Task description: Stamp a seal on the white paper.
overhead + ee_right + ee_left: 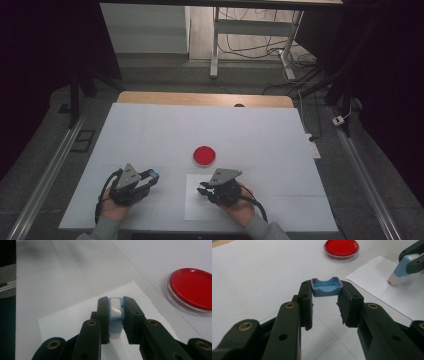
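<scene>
Jaws of the right gripper (115, 322) are clamping a blue stamp (115, 315), pressing it onto the white paper sheet (75, 322). Left gripper (325, 293) is pinching the stamp's blue cap (326, 286) at its tips. Red ink dish (204, 155) is sitting at twelve o'clock beyond both.

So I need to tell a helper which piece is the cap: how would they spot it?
On the white table, look left of the sheet of paper. The left tongs pinch a small blue cap, its hollow side showing. The stamp in the right tongs is taller, with a white base.
</scene>
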The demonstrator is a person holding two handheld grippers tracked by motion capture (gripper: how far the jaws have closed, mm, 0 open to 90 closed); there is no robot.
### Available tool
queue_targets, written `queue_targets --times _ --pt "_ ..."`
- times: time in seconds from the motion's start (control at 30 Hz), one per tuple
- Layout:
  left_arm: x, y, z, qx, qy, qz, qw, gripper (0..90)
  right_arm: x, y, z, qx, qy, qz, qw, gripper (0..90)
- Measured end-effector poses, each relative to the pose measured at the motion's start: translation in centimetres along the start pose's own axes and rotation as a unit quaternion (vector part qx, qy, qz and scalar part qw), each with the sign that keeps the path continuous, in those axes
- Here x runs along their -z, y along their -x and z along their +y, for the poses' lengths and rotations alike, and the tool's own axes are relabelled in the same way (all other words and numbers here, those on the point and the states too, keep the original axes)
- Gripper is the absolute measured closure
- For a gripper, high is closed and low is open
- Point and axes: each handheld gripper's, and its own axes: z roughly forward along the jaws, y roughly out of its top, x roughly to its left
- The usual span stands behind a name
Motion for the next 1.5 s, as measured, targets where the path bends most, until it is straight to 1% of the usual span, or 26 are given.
queue_targets --times 0.27,0.43,0.47,0.63,0.77,1.13,1.5 --pt "0.01 0.03 0.01 -0.001 0.000 0.000 1.0000 65.5 -0.03 -0.23 -0.08 0.001 0.001 -0.005 1.0000 76.1" --pt "0.05 0.05 0.00 0.000 0.001 0.001 1.0000 65.5 -0.01 -0.44 -0.22 0.006 0.003 -0.012 0.9999 76.3" --pt "0.05 0.06 0.01 0.000 0.001 0.001 1.0000 65.5 -0.03 -0.46 -0.26 0.009 0.006 -0.010 0.9999 76.3" --pt "0.07 0.09 0.02 0.000 0.001 0.001 1.0000 65.5 -0.02 -0.62 -0.22 0.017 0.002 -0.014 0.9998 76.4" --pt "0.07 0.12 0.01 0.000 0.002 0.001 1.0000 65.5 -0.04 -0.56 -0.30 0.012 0.005 -0.012 0.9998 76.5" --pt "0.14 0.13 0.04 0.000 0.002 0.002 1.0000 65.5 -0.05 -0.57 -0.33 0.015 0.006 -0.012 0.9998 76.5" --pt "0.08 0.09 0.02 0.001 0.001 0.002 1.0000 65.5 0.02 -0.62 -0.14 0.017 -0.001 -0.014 0.9998 76.2"
